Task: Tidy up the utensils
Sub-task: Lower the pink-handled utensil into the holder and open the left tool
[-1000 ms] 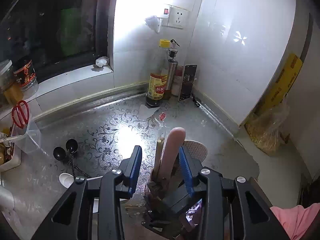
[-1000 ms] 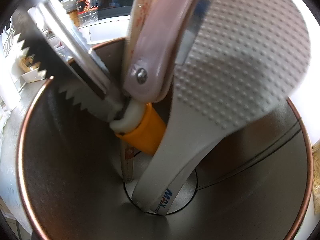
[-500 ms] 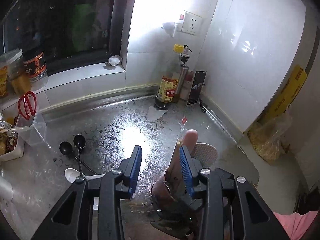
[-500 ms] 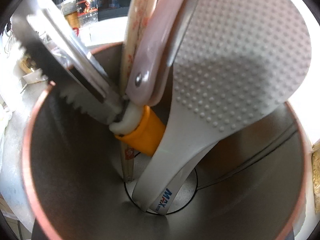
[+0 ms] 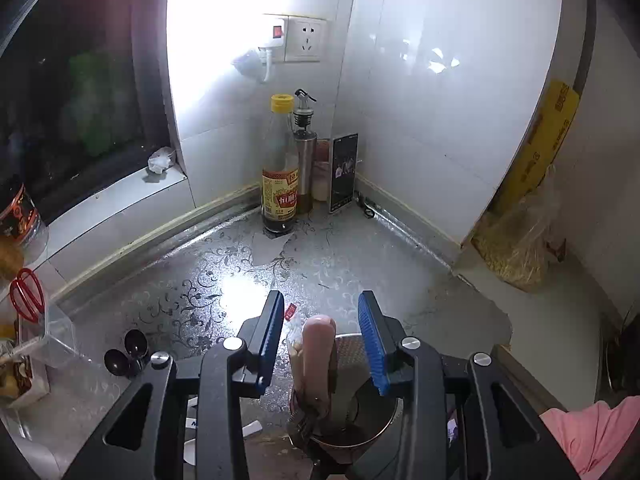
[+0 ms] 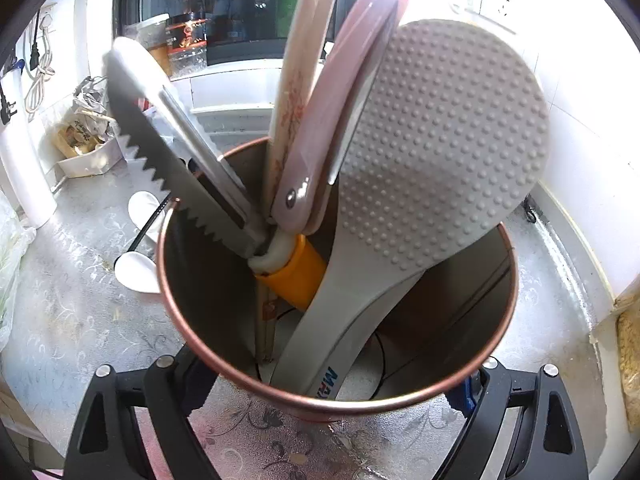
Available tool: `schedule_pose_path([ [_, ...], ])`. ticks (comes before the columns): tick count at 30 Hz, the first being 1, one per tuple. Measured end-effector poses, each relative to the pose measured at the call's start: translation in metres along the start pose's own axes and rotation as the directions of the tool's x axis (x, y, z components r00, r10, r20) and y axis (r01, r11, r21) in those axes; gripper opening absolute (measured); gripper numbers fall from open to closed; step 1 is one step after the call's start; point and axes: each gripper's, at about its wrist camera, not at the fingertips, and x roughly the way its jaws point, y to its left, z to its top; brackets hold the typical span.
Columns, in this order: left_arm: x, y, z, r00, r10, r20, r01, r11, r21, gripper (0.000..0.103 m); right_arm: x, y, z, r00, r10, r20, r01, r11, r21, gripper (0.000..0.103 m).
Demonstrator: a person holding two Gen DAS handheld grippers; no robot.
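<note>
right gripper (image 6: 324,392) clamped on the copper-rimmed metal holder (image 6: 440,402), fingers set wide on either side of its wall, holder apparently just off the patterned worktop (image 6: 72,320). left gripper (image 5: 322,344) hovering above the same holder, blue fingers (image 5: 370,344) moderately apart and empty, pink handle (image 5: 318,354) standing between them but untouched.

inside: rice paddle (image 6: 436,160), serrated knife (image 6: 172,164), pale chopsticks (image 6: 296,96), all leaning loosely against one another and rising well above the rim.

risks, as a judgement:
- top-heavy load; any tilt of the holder likely to tip the paddle or the knife out over the edge.
- smooth round wall, grip low on it; could slip or rotate if squeezed unevenly.
- white spoons (image 6: 136,272) and black measuring spoons (image 5: 126,354) lying on the worktop near the holder; could be knocked if the holder is set down carelessly.
- serrated blade pointing up, awkward for a left gripper reaching in.
</note>
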Motion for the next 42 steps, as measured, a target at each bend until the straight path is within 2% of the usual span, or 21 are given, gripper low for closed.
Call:
schedule_pose_path([
  [5,0.020,0.000,0.016,0.994,-0.042,-0.105,0.049,0.997,0.065,0.039,-0.001,-0.001,-0.003,1.000,0.001,0.001,-0.001,1.000,0.000,0.092],
  [8,0.031,0.003,0.022,0.987,-0.073,-0.145,0.083,0.995,0.061,0.039,0.000,0.000,-0.003,1.000,0.002,0.001,-0.002,1.000,0.000,0.092],
  [11,0.025,0.005,0.028,0.990,-0.059,-0.130,0.063,0.998,0.026,0.039,0.001,0.002,-0.003,1.000,0.001,0.001,-0.001,1.000,-0.002,0.092],
  [13,0.013,0.001,0.030,0.986,-0.135,-0.092,0.137,0.990,0.015,0.039,0.001,0.002,-0.003,1.000,0.003,0.002,-0.003,1.000,-0.003,0.092],
  [15,0.010,-0.007,0.031,0.975,-0.198,-0.099,0.200,0.980,0.009,0.039,0.000,0.002,-0.003,1.000,0.003,0.002,-0.003,1.000,-0.003,0.092],
  [16,0.011,-0.011,0.029,0.972,-0.205,-0.112,0.207,0.978,0.011,0.039,0.001,0.002,-0.003,1.000,0.003,0.002,-0.003,1.000,-0.002,0.092],
  [20,0.027,-0.007,0.024,0.980,-0.122,-0.157,0.121,0.993,-0.014,0.039,0.000,0.002,-0.003,1.000,0.003,0.002,-0.003,1.000,-0.002,0.092],
  [23,0.036,0.009,0.019,0.976,-0.124,-0.180,0.109,0.990,-0.092,0.039,0.000,0.002,-0.002,1.000,0.003,0.002,-0.003,1.000,-0.003,0.092],
  [28,0.038,0.008,0.012,0.977,-0.105,-0.187,0.091,0.992,-0.085,0.039,0.001,0.002,-0.001,1.000,0.003,0.001,-0.003,1.000,-0.001,0.092],
  [30,0.039,0.007,0.011,0.980,-0.088,-0.180,0.075,0.994,-0.080,0.035,0.001,0.002,-0.001,1.000,0.003,0.001,-0.003,1.000,0.000,0.092],
  [31,0.038,0.007,0.011,0.982,-0.076,-0.175,0.064,0.995,-0.071,0.022,0.001,0.002,-0.001,1.000,0.003,0.001,-0.003,1.000,0.000,0.092],
  [32,0.037,0.006,0.011,0.983,-0.068,-0.168,0.058,0.996,-0.062,0.018,0.001,0.002,-0.001,1.000,0.003,0.001,-0.003,1.000,0.000,0.092],
  [36,0.028,0.002,0.009,0.988,-0.082,-0.130,0.076,0.996,-0.049,0.014,0.001,0.002,0.000,1.000,0.003,0.001,-0.003,1.000,-0.001,0.092],
  [37,0.025,0.002,0.008,0.990,-0.077,-0.121,0.072,0.996,-0.048,0.012,0.001,0.002,0.000,1.000,0.003,0.001,-0.003,1.000,0.000,0.092],
  [38,0.021,0.001,0.007,0.992,-0.075,-0.106,0.071,0.996,-0.046,0.002,0.001,0.002,0.000,1.000,0.003,0.001,-0.003,1.000,0.000,0.092],
  [42,0.001,-0.002,0.004,0.994,-0.100,-0.052,0.098,0.994,-0.050,0.001,0.001,0.002,0.000,1.000,0.002,0.001,-0.002,1.000,0.000,0.092],
])
